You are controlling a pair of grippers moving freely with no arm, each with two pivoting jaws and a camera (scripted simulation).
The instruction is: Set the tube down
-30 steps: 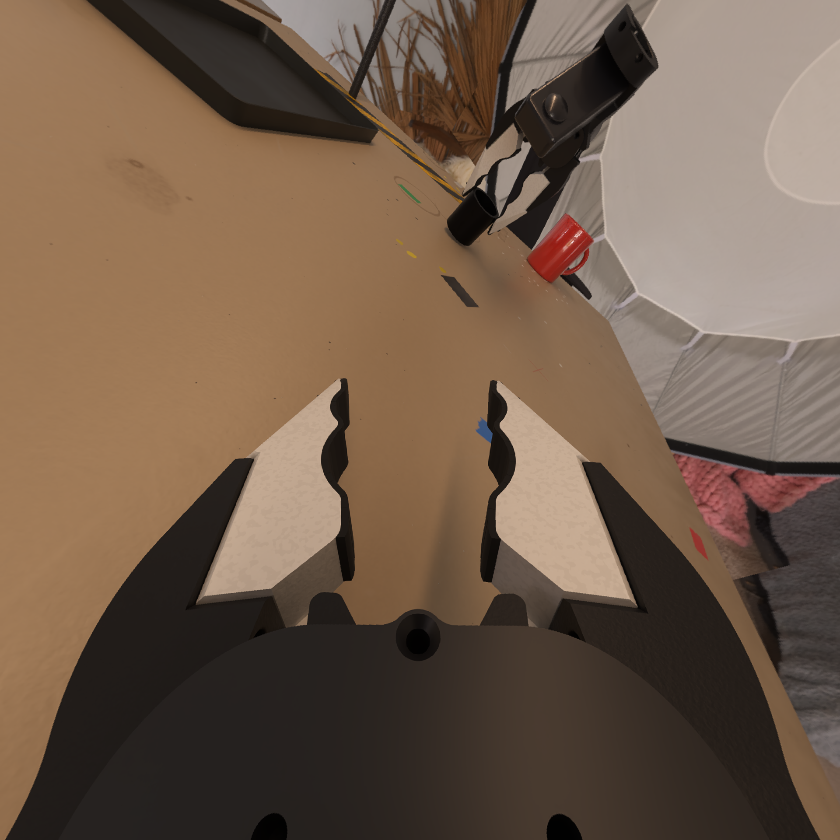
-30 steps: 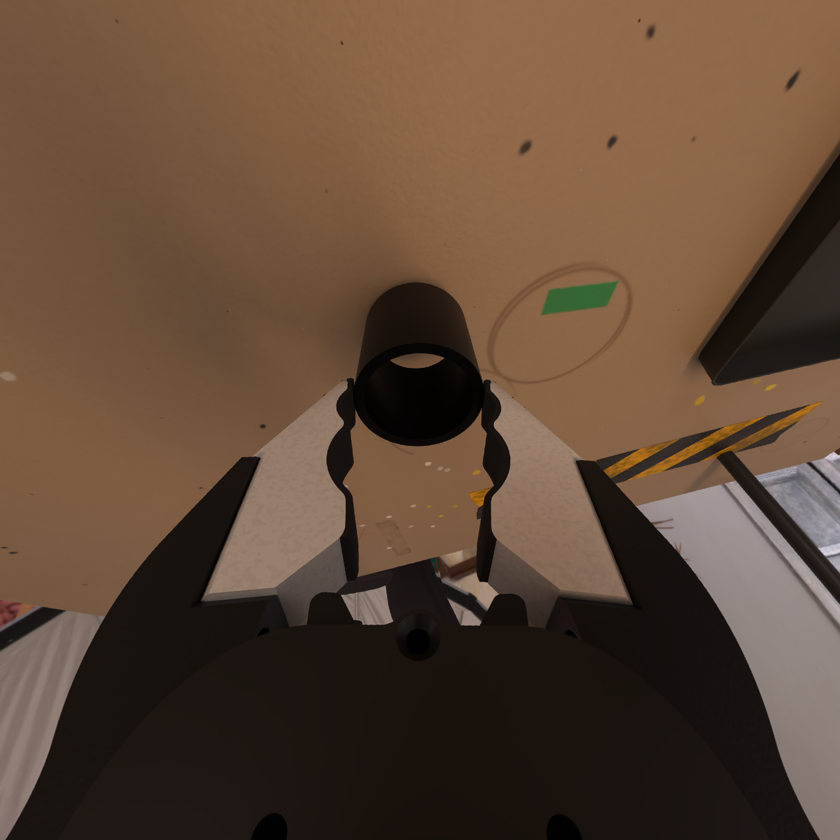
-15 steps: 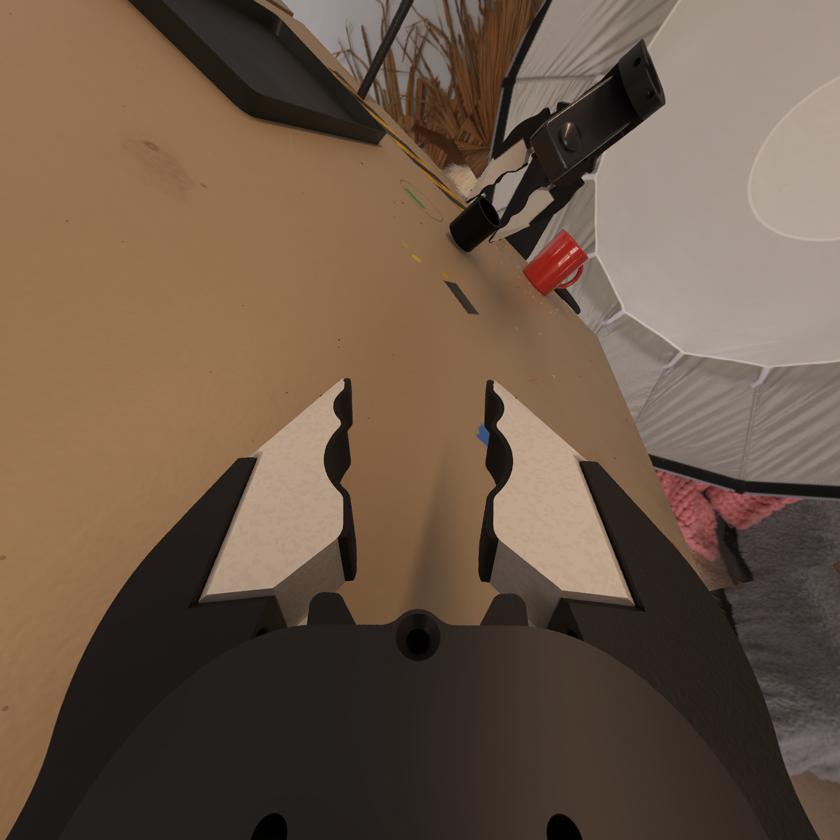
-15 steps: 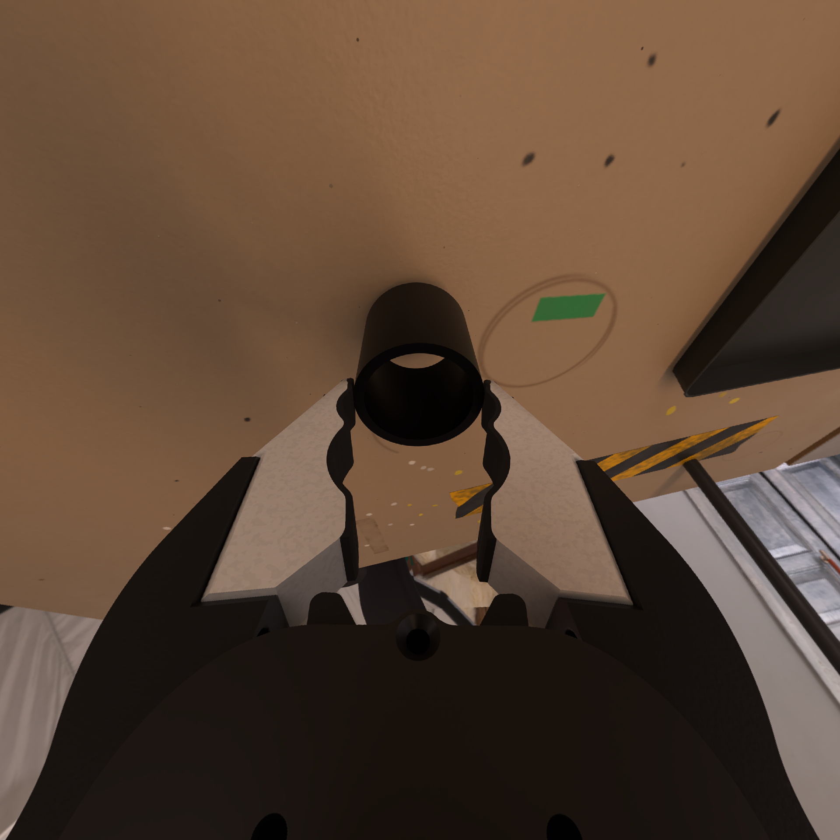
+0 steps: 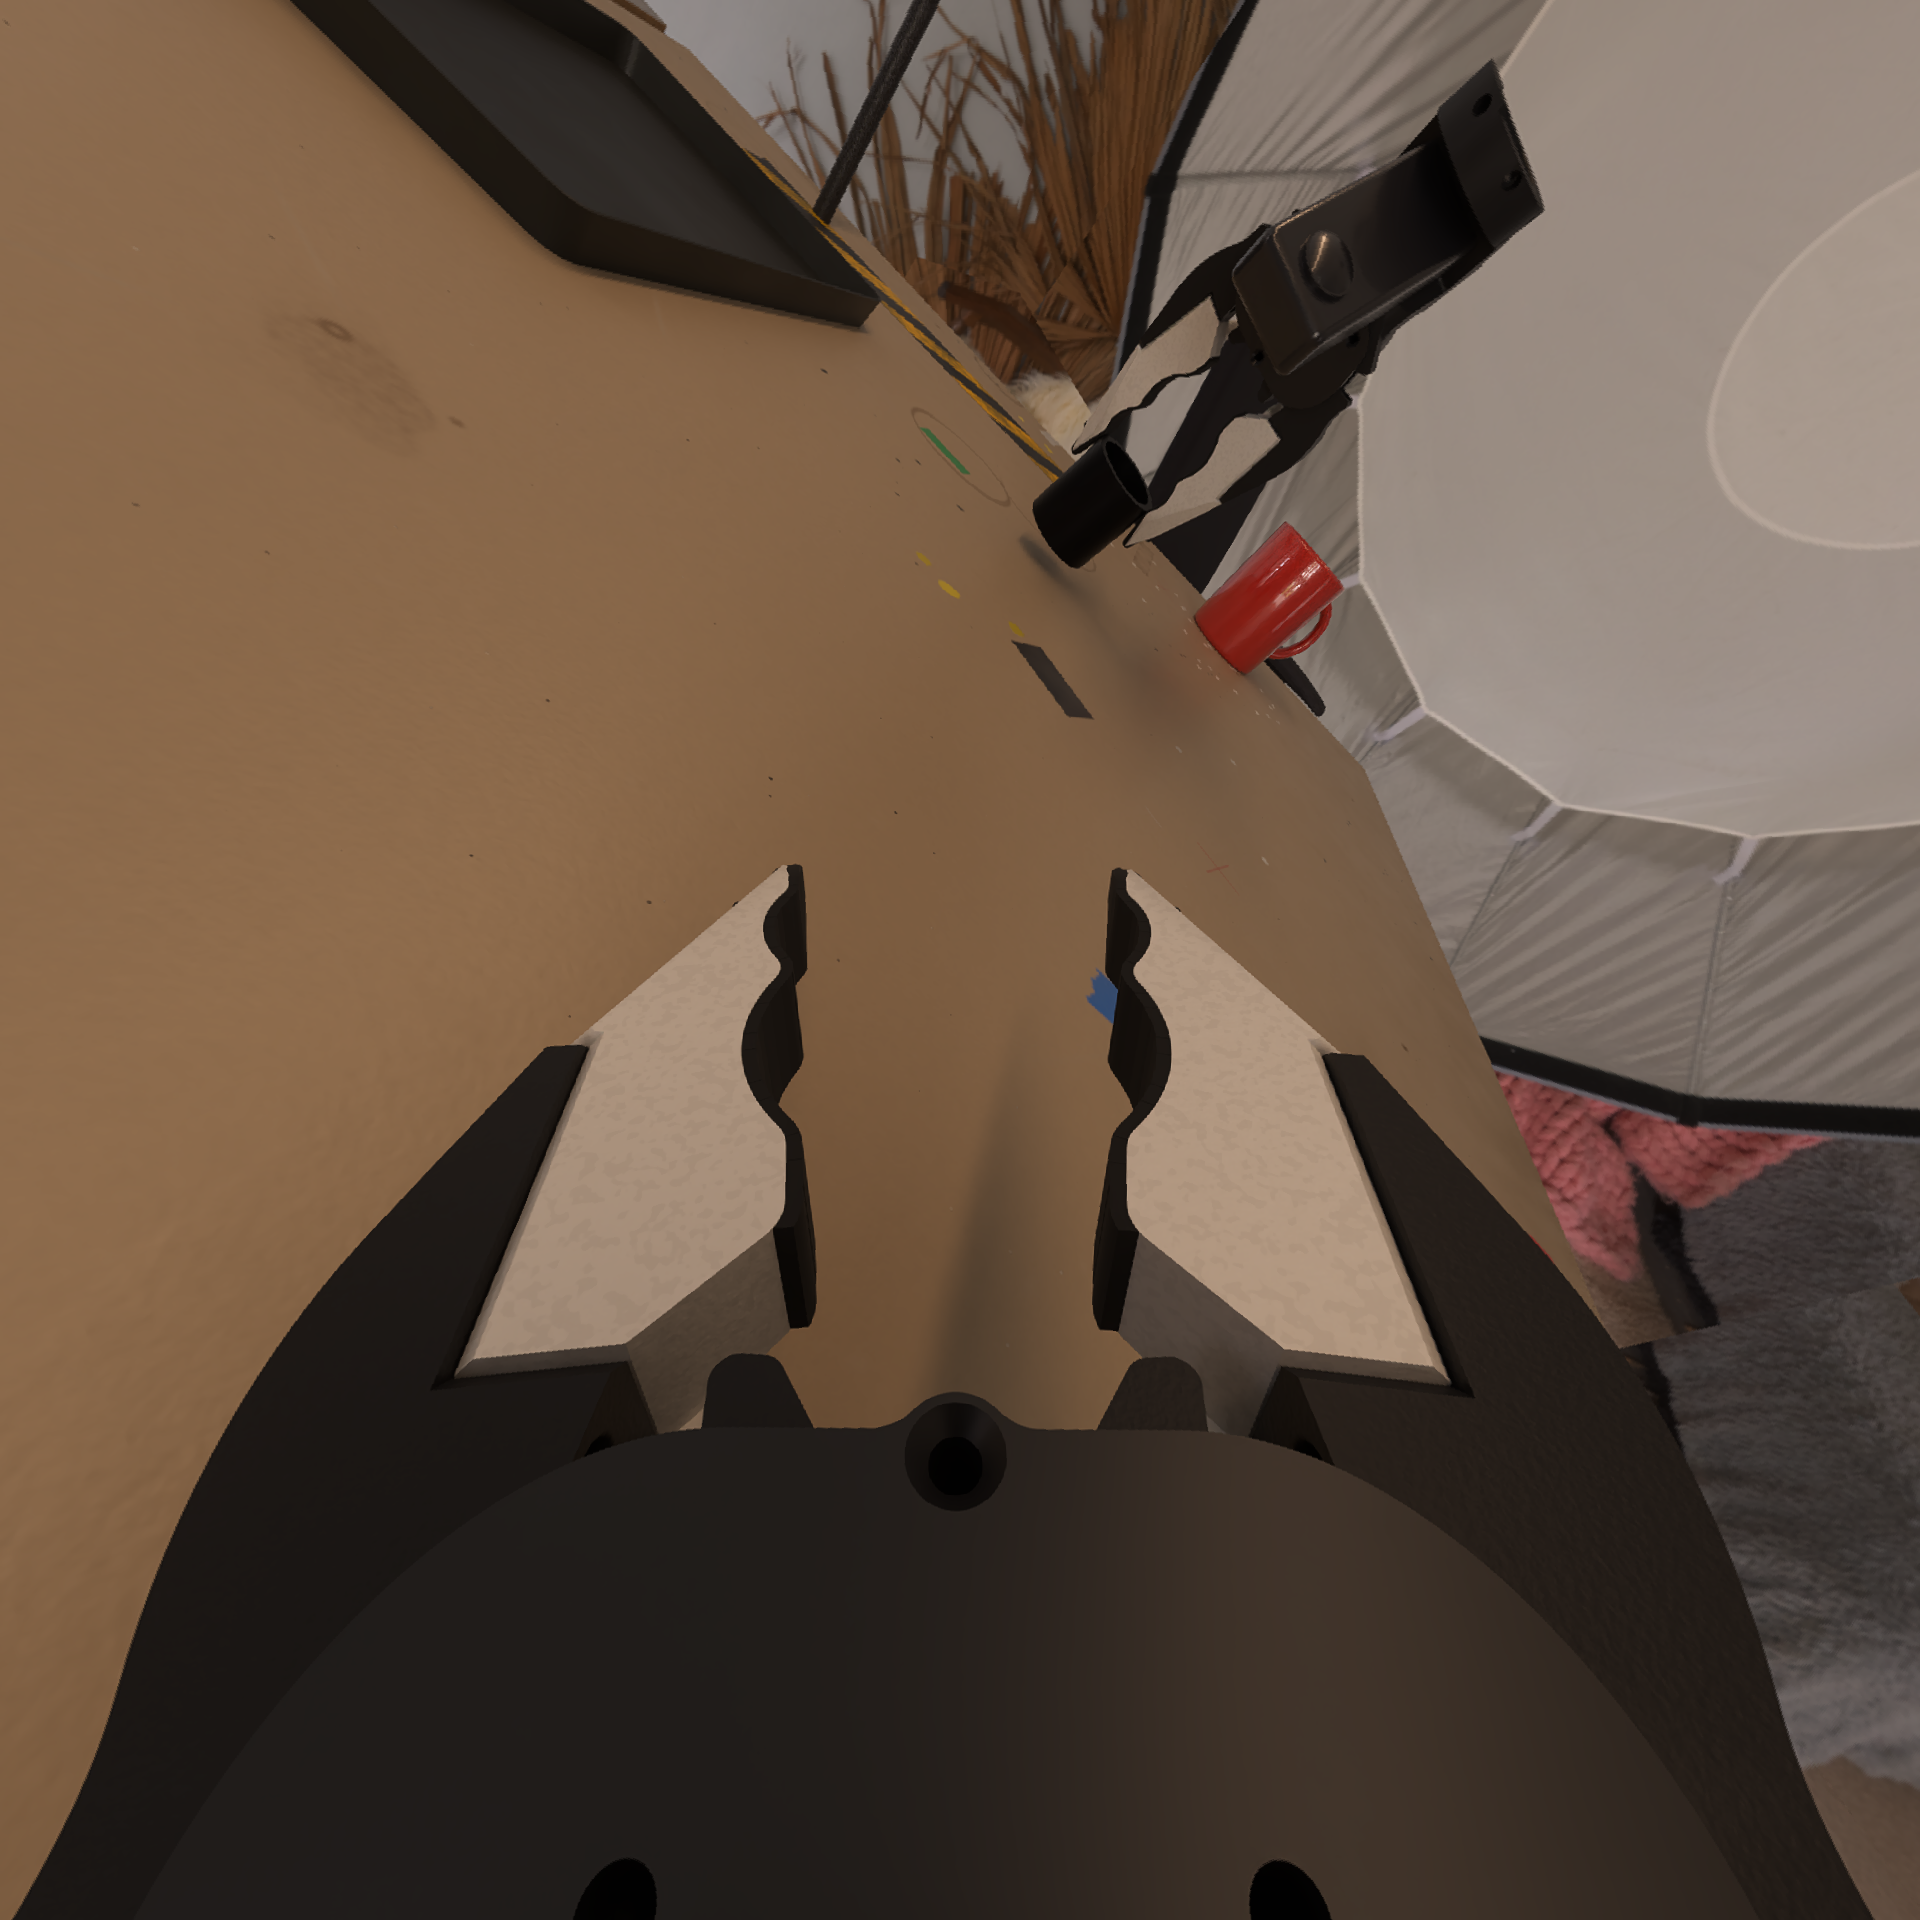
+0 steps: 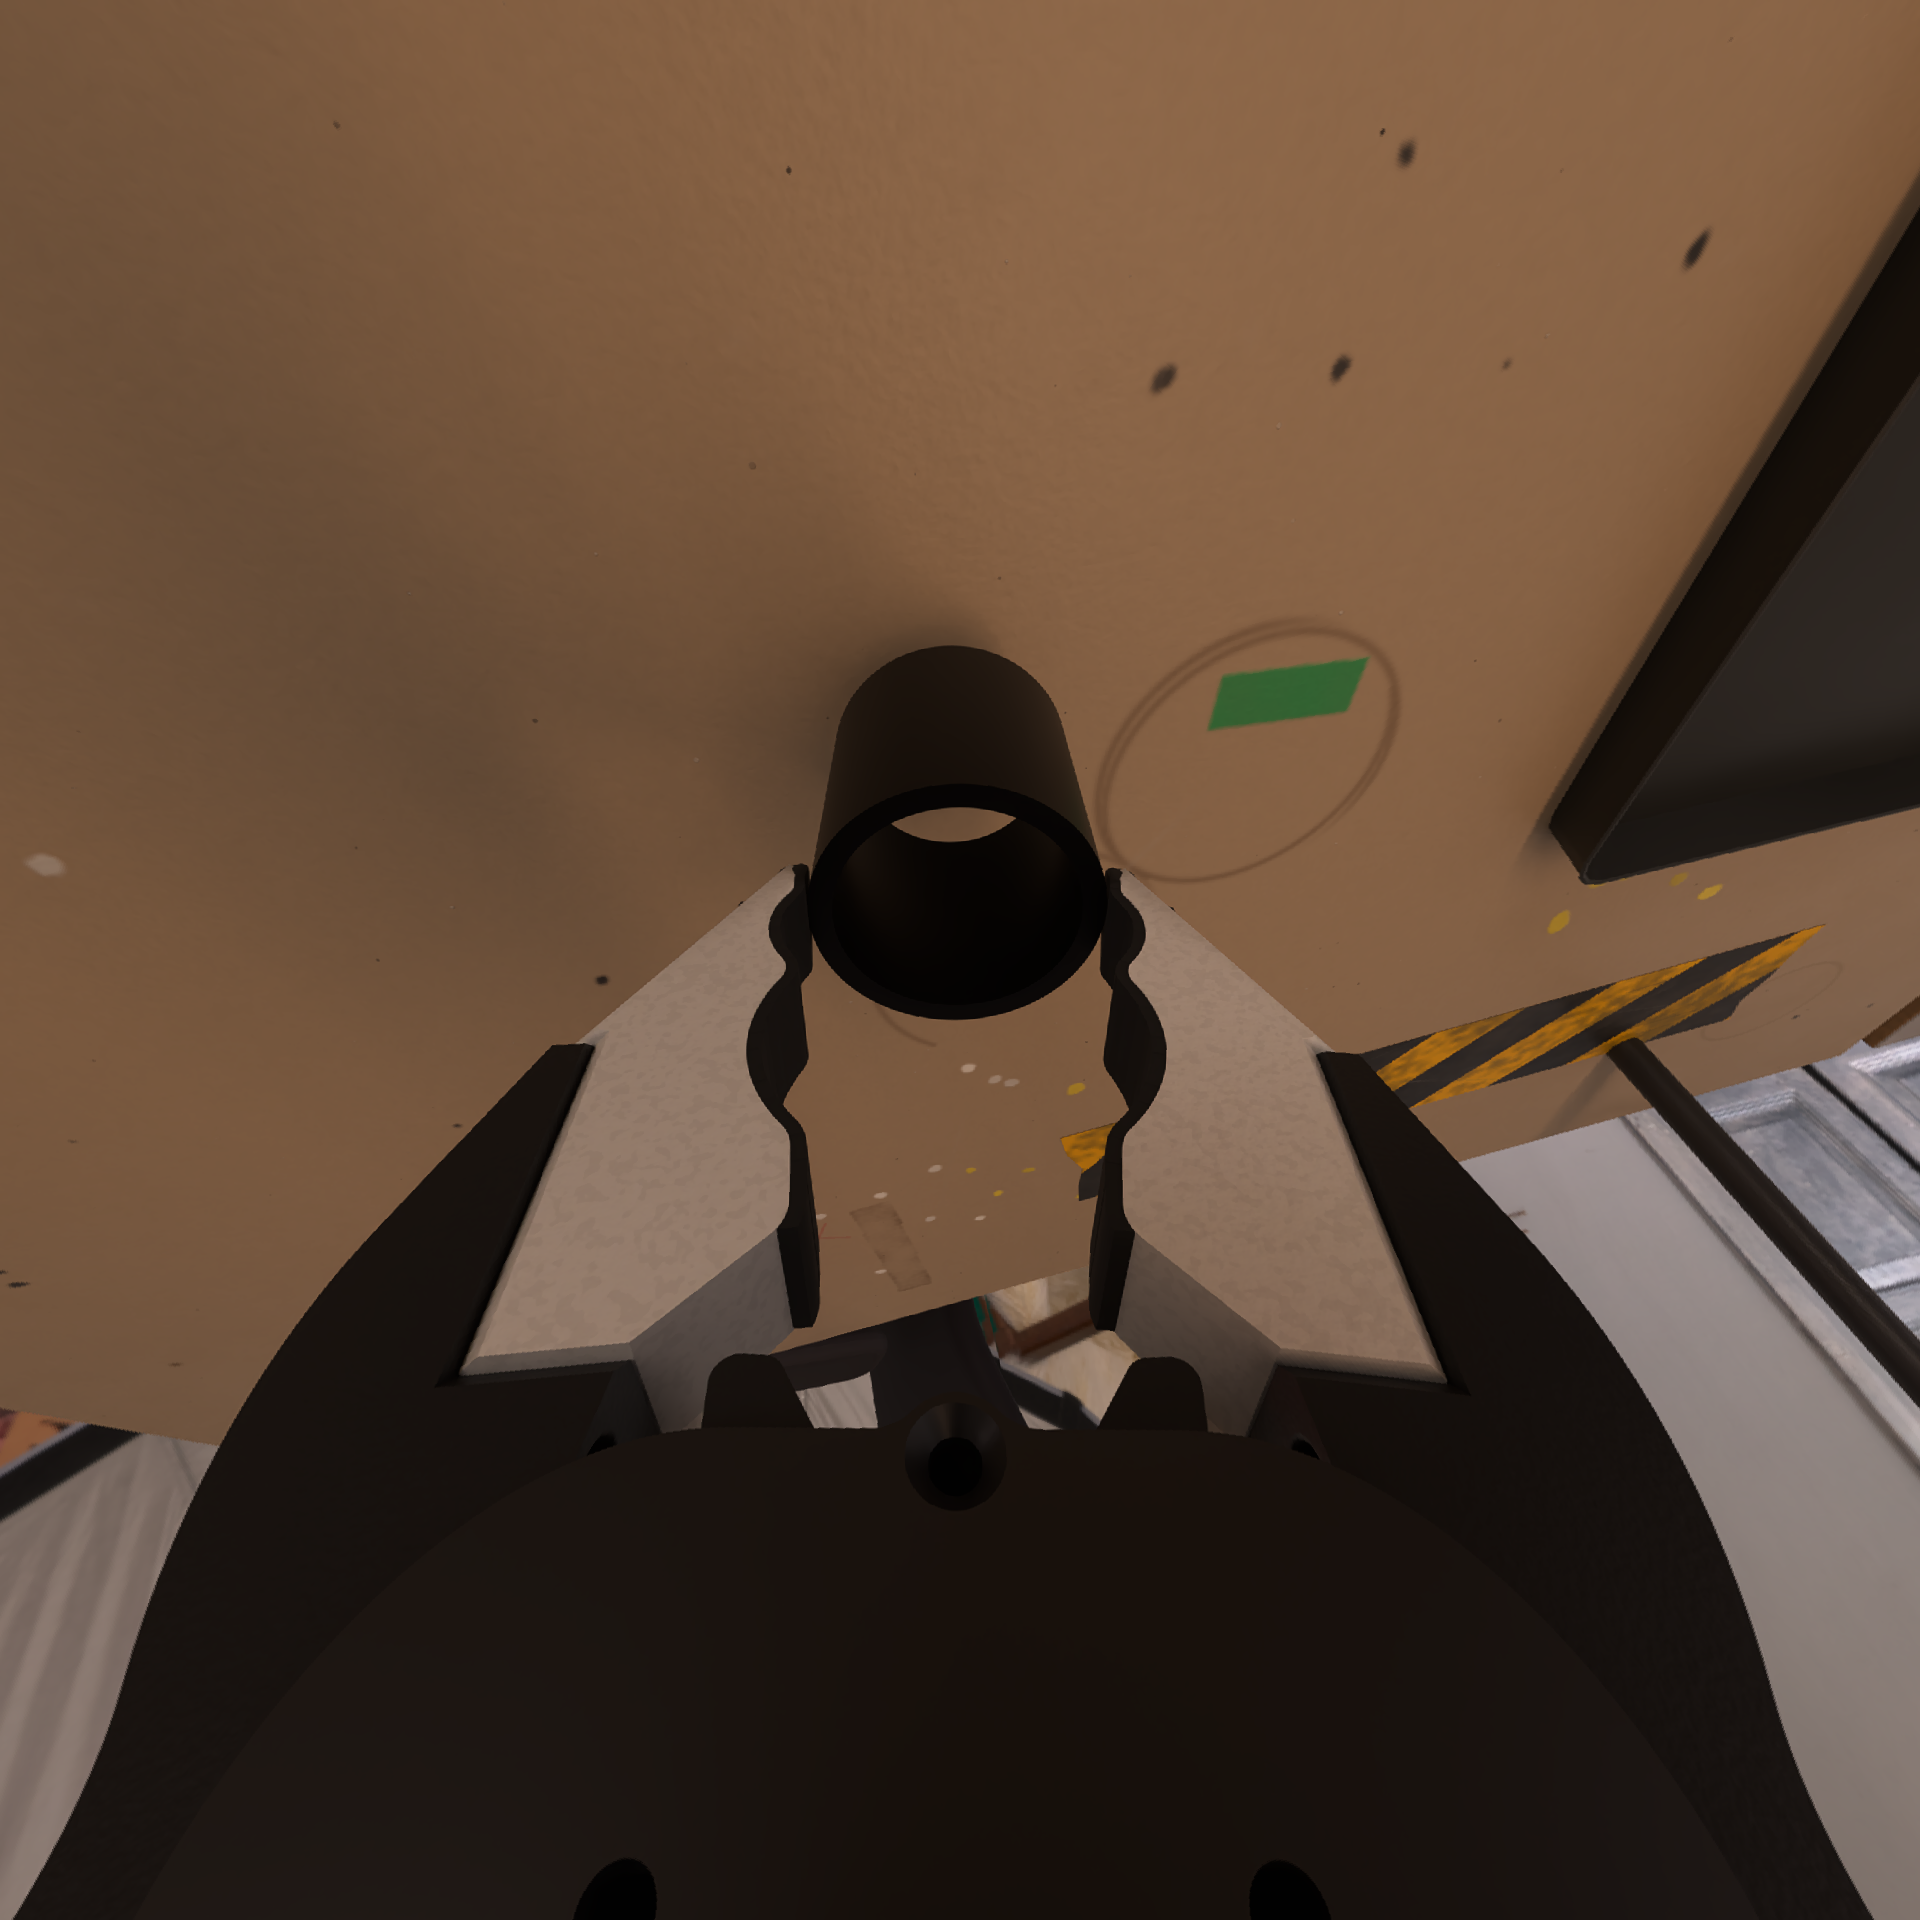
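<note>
The tube (image 6: 951,727) is a short black open cylinder. My right gripper (image 6: 956,904) is shut on it, with both fingertips pressed against its near rim, and I look down through it at the brown table (image 6: 520,520). In the left wrist view the tube (image 5: 1086,509) hangs tilted from the right gripper (image 5: 1130,488), its lower end close to the table over a small shadow. I cannot tell whether it touches. My left gripper (image 5: 954,878) is open and empty, low over the table's near part.
A red mug (image 5: 1262,601) lies on its side near the table's right edge, just past the tube. A green mark inside a drawn circle (image 6: 1288,694) is beside the tube. A black slab (image 6: 1787,675) and yellow-black striped tape (image 6: 1590,1013) lie beyond.
The right gripper has drifted slightly over the table with the tube still in its grip. The left view has swayed a little. Neither gripper's jaws have moved.
</note>
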